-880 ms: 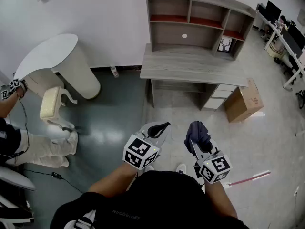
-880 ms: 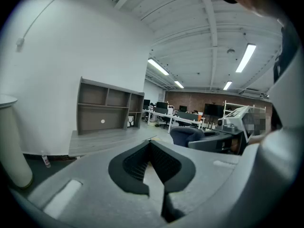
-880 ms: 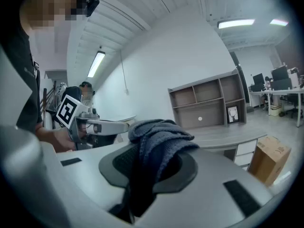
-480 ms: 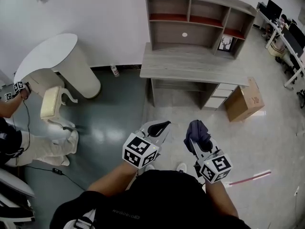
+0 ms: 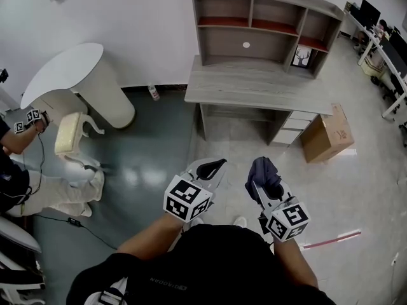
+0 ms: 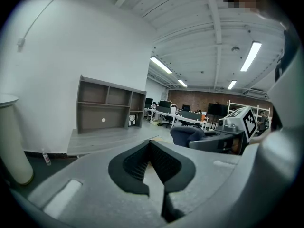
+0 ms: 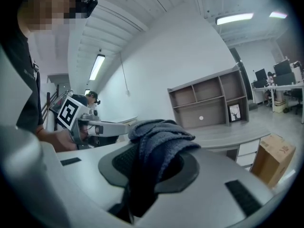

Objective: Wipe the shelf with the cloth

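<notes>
The grey shelf stands against the white wall on top of a matching counter, its cubbies mostly bare apart from a small framed picture in the lower right one. To the left is a white round table, and beside it a seated person whose marker-banded wrist has drifted a little towards a cream stool since a moment ago. A cardboard box sits on the floor just beside the counter's drawers.

The one doing the job is well back from the counter, both grippers held low in front of the body, and neither has moved to speak of in the last second. The left gripper has its jaws together with nothing between them. The right gripper is clamped on the dark blue cloth, which bunches up above the jaws and is nowhere near the shelf. A small bottle stands at the foot of the wall, and a thin red-and-white stick, or so it looks from here, lies on the floor to the right.
</notes>
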`<state>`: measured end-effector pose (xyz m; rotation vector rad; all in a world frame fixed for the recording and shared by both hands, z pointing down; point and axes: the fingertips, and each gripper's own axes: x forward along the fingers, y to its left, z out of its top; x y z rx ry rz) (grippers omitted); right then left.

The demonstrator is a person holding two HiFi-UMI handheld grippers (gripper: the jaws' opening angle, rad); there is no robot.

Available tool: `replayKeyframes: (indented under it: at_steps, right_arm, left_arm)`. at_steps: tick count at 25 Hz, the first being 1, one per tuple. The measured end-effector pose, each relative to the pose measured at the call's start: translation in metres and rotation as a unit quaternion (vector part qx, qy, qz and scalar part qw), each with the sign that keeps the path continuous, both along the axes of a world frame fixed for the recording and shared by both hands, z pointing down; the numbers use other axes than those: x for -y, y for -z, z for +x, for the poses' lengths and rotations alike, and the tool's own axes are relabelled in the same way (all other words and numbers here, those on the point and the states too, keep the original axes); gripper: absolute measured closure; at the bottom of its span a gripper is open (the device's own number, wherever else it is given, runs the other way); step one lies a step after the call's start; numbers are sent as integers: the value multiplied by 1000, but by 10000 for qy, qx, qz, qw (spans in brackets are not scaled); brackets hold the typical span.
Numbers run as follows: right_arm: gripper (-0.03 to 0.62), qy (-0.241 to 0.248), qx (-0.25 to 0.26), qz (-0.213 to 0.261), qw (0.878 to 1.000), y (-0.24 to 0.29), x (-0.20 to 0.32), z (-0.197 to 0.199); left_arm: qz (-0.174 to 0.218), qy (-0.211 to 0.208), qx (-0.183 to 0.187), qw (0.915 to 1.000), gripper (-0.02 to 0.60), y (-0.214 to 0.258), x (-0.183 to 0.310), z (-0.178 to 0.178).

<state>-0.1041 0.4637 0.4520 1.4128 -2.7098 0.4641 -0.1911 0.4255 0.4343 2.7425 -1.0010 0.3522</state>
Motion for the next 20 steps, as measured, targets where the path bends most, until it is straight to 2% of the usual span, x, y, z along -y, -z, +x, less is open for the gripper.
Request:
replayKeyframes:
  at_steps: [5, 10, 15, 20]
  right_arm:
    - [499, 127, 1, -3, 9999, -2, 3, 26]
    - [499, 49, 99, -92, 9999, -5, 11, 65]
    - [499, 120, 128, -170, 9997, -12, 13, 98]
    - [499, 246, 252, -208, 9992, -21, 17, 114]
  left_arm:
    - [-29, 109, -79, 9999, 574, -1, 3, 25]
    - [-321, 305, -377, 9983, 574, -6, 9, 50]
    - [-287, 424, -310, 9982, 574, -10, 10, 79]
    - [-278, 455, -122, 9985, 574, -19, 11, 99]
